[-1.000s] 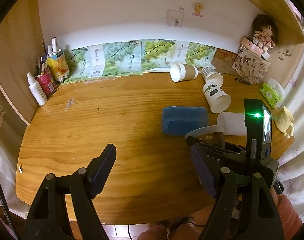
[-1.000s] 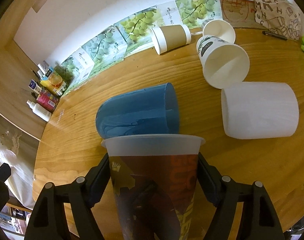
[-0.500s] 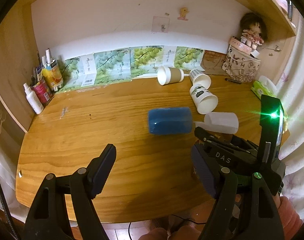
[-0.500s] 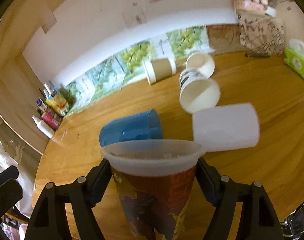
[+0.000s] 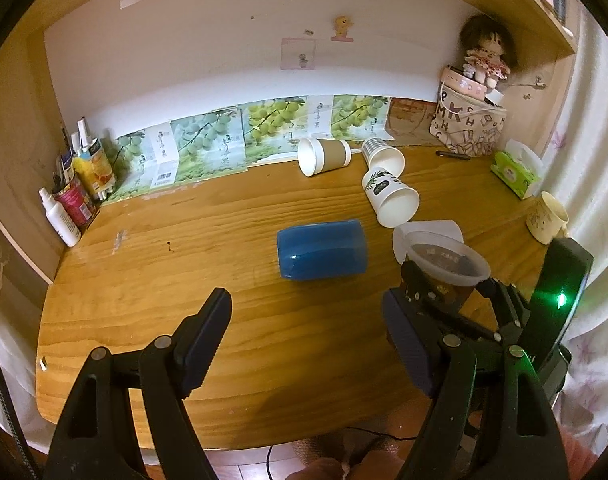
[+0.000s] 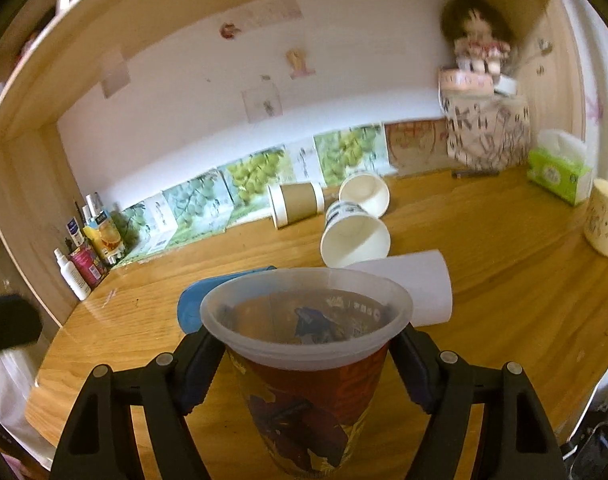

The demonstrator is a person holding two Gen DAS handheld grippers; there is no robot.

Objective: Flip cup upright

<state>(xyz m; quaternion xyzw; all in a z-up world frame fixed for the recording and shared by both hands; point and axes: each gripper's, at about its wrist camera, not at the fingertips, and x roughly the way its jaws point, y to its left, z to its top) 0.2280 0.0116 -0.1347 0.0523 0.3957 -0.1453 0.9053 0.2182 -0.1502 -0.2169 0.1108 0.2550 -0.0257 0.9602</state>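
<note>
The left gripper (image 5: 305,344) hung with its jaws spread wide and nothing between them, above the near edge of the wooden desk (image 5: 152,272). In that left wrist view, the right gripper (image 5: 451,304) sat just to the right, clamped round the printed plastic cup (image 5: 447,266), mouth up and tilted a little. Beyond it lay the blue cup (image 5: 321,249) on its side in the middle of the desk, and a white cup (image 5: 427,232) on its side, partly hidden behind the held cup. Further back, three paper cups were down: a leaf-print paper cup (image 5: 389,196), a checked paper cup (image 5: 381,154) behind it and a brown-sleeved paper cup (image 5: 323,156) near the wall. A cream mug (image 5: 545,218) stood upright at the right edge, with a green tissue pack (image 5: 515,172) behind it. Bottles and cans (image 5: 76,192) crowded the left corner.

Over to the right wrist view: the right gripper (image 6: 307,364) had both pads pressed on the printed plastic cup (image 6: 307,384), held clear of the desk (image 6: 503,280), open rim toward the camera's top, so nearly upright. The blue cup (image 6: 190,304) peeked out behind its left side, the white cup (image 6: 415,284) behind its right. The leaf-print paper cup (image 6: 353,236) gaped toward the lens. The doll (image 6: 475,40) on the patterned bag (image 6: 487,136) came out blurred.
</note>
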